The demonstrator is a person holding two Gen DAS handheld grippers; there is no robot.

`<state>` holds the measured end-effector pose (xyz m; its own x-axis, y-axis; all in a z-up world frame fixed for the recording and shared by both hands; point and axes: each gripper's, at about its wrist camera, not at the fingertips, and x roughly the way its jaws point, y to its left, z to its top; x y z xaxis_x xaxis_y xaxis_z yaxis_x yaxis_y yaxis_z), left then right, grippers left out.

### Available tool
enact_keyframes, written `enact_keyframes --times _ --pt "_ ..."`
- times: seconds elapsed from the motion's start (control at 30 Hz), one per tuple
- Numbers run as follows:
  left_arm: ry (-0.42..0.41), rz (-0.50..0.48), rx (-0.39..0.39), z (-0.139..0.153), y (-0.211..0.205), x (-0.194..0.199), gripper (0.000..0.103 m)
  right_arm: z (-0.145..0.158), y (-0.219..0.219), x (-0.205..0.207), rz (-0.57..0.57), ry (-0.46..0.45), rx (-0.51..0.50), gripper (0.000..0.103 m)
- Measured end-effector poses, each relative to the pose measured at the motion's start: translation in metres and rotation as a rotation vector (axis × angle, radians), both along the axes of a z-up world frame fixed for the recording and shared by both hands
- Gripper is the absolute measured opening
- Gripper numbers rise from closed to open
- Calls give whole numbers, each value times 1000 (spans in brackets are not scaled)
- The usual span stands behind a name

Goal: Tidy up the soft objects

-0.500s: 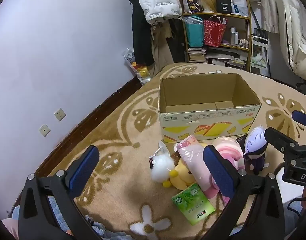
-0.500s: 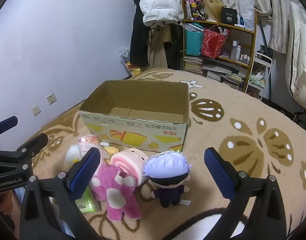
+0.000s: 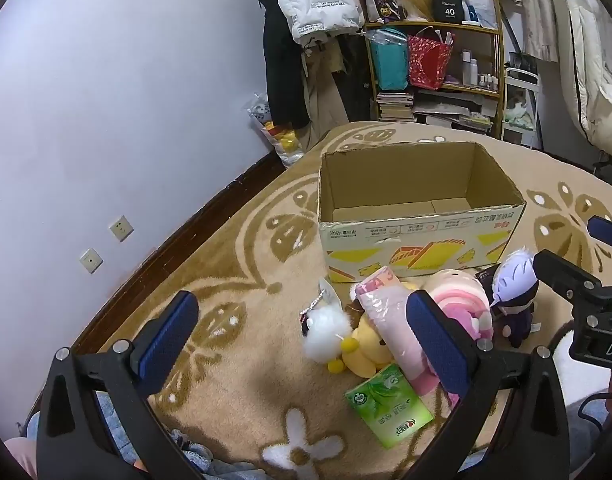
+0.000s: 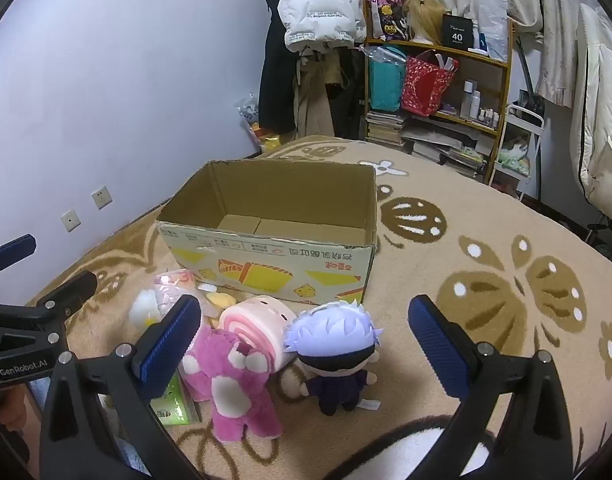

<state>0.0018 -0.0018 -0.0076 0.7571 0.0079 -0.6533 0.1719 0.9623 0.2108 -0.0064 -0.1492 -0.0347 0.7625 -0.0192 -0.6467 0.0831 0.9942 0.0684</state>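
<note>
Cardboard box [image 3: 417, 236] stands open on the beige carpet [image 3: 234, 368] exactly as it did half a second before, and the heap of soft toys in front of its printed long side has not shifted either; both views are framed almost the same as in the earlier pictures, so I see no real change. The left gripper [image 3: 302, 344] has its blue pads spread as wide as they go, above the carpet, with nothing between them and nothing touched. The right gripper [image 4: 306, 344] is also fully spread and holds nothing; in its view the doll with pale lilac hair [image 4: 337, 360] lies between the two pads but lower, on the carpet, and is not pressed. The box has its long axis running left to right in both views, its opening facing up, and only its bottom flaps show inside. The pink roll plush [image 4: 262, 332] lies on its side just before the box, its spiral end turned toward the right camera. The magenta bear [image 4: 234, 384] lies face down beside it, long axis pointing toward the camera. Left of them are the white fluffy toy [image 3: 325, 332], the yellow plush [image 3: 365, 348] and the green tissue pack [image 3: 387, 404], lying flat.
</note>
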Motion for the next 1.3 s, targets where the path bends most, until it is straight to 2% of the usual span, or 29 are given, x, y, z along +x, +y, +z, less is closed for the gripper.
enact_keyframes --times 1.3 --pt "11 -11 1 -1 -1 -1 103 -4 1 2 3 8 -20 103"
